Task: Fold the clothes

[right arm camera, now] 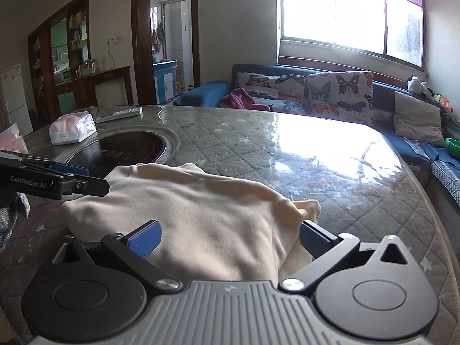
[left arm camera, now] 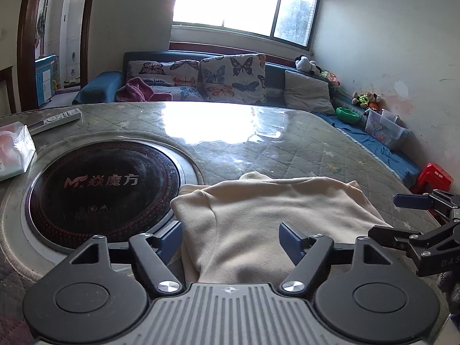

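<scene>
A cream garment [left arm camera: 267, 218] lies folded in a thick bundle on the quilted table top, near its front edge; it also shows in the right wrist view [right arm camera: 201, 215]. My left gripper [left arm camera: 233, 241] is open, its blue pads either side of the garment's left part. My right gripper [right arm camera: 230, 237] is open, straddling the garment's right part; its right pad sits by a bunched fold. Each gripper shows in the other's view, the right one at the right edge [left arm camera: 414, 215], the left one at the left edge [right arm camera: 72, 178].
A round black induction hob [left arm camera: 103, 192] is set in the table left of the garment. A tissue pack [right arm camera: 72, 132] and a remote control [right arm camera: 119, 115] lie at the far left. A sofa with butterfly cushions [left arm camera: 233, 77] stands behind the table. A red stool [left arm camera: 434, 176] stands at the right.
</scene>
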Demonstrator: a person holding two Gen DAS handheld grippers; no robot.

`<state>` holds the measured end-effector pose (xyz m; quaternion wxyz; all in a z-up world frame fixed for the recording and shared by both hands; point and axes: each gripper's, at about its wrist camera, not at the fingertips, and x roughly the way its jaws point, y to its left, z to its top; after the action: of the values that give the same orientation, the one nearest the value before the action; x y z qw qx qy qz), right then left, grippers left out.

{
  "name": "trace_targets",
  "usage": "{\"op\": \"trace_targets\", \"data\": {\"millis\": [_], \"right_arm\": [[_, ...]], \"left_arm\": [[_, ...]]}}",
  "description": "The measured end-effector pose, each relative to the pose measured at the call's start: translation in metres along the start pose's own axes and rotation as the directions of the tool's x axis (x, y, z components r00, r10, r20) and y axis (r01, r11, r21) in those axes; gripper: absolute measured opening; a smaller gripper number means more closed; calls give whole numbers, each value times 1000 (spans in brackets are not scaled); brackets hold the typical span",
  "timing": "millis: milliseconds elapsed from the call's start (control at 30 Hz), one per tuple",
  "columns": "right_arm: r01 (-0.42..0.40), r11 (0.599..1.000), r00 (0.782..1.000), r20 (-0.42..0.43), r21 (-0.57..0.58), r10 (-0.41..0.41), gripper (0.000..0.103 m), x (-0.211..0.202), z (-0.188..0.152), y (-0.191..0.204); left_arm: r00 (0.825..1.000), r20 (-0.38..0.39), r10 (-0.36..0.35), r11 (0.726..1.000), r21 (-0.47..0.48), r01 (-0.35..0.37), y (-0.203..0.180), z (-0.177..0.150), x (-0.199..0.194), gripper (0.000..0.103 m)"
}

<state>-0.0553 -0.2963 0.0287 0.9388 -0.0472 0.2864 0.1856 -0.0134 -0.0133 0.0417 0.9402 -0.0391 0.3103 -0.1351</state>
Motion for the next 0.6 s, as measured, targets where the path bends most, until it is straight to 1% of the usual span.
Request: {"op": "trace_targets", "data": {"millis": [67,267,433,600], "right_arm": [[-1,1000,1000,7,3,1,103,-4,-2,2],[3,1000,1000,30,16,-4,103,-15,-6,6],[9,999,998,56,44,-11,103,-26,-10,8],[3,998,999,37,65,-6,103,-30,-14,10]], "left_arm": [[1000,9,-1,1000,10,1,-3,-2,-4,88],[999,38,0,1000,21,-1,-11,-7,-14,102],[999,53,-1,999,34,-1,-16,-11,-22,103],[998,64,9,1000,25,-11,-19,-14,-28,103]]}}
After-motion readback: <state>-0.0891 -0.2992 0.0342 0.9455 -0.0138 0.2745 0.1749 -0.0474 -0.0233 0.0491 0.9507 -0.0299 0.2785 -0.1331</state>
